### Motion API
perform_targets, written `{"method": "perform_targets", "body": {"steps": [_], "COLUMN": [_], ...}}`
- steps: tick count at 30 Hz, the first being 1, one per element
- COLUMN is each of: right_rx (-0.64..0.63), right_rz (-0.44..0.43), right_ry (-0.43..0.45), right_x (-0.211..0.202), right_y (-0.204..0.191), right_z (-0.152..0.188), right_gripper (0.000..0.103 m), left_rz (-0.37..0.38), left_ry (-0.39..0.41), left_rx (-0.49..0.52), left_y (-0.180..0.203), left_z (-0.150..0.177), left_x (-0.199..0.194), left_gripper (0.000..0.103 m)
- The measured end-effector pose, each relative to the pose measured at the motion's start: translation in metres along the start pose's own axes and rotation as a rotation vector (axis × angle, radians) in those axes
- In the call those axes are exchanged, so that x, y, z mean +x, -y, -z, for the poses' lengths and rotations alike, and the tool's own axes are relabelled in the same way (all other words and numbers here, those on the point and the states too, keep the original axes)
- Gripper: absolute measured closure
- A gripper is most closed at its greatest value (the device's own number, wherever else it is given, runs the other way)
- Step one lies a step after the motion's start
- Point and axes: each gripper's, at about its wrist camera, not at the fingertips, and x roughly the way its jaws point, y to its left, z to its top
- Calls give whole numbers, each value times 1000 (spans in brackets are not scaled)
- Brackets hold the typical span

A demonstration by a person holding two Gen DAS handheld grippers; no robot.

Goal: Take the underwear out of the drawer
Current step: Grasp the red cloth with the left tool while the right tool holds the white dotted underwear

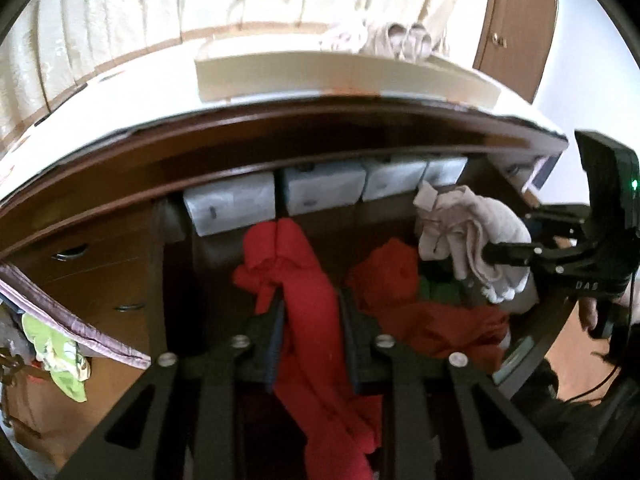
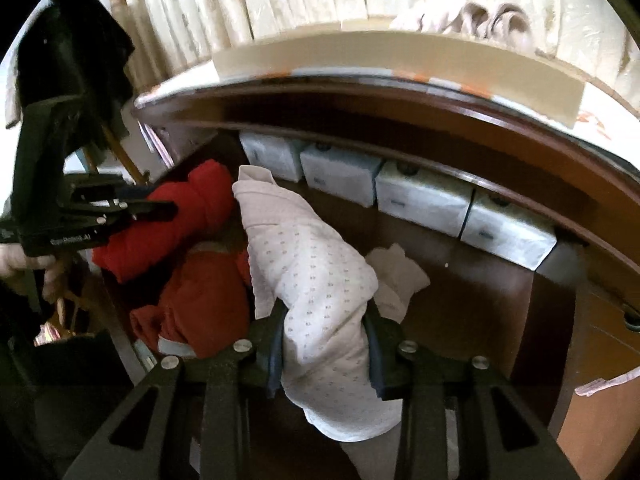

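My left gripper clamps red underwear; my right gripper clamps white dotted underwear, both above the open wooden drawer.

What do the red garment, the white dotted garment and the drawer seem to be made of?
Red garment: soft matte knit, probably cotton; it bunches and hangs limp.
White dotted garment: thin printed fabric, likely cotton; it creases softly.
Drawer: dark brown wood or veneer, glossy finish; it shows a light sheen.
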Motion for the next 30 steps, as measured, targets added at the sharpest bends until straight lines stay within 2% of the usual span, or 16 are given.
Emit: {"method": "perform_targets", "body": {"steps": [10, 22, 25, 29, 30], "right_rx": [50, 71, 69, 66, 66], "right_rz": [-20, -42, -54, -58, -59], "right_ry": [134, 204, 222, 226, 228], "right_x": [-17, -24, -27, -26, -26], "right_y": [6, 6, 5, 3, 2], "right_z": [2, 5, 5, 5, 5], "right_gripper": [67, 67, 67, 67, 67], "left_rz": [-42, -37, -37, -36, -39], "left_ry": [170, 249, 264, 286, 298], "left_rx": [-6, 24, 27, 30, 37], "left_y": [0, 14, 16, 18, 19], "left_z": [-3, -1, 0, 1, 1], "left_x": [-28, -39, -42, -45, -47], "left_gripper": [81, 83, 86, 99, 99]}}
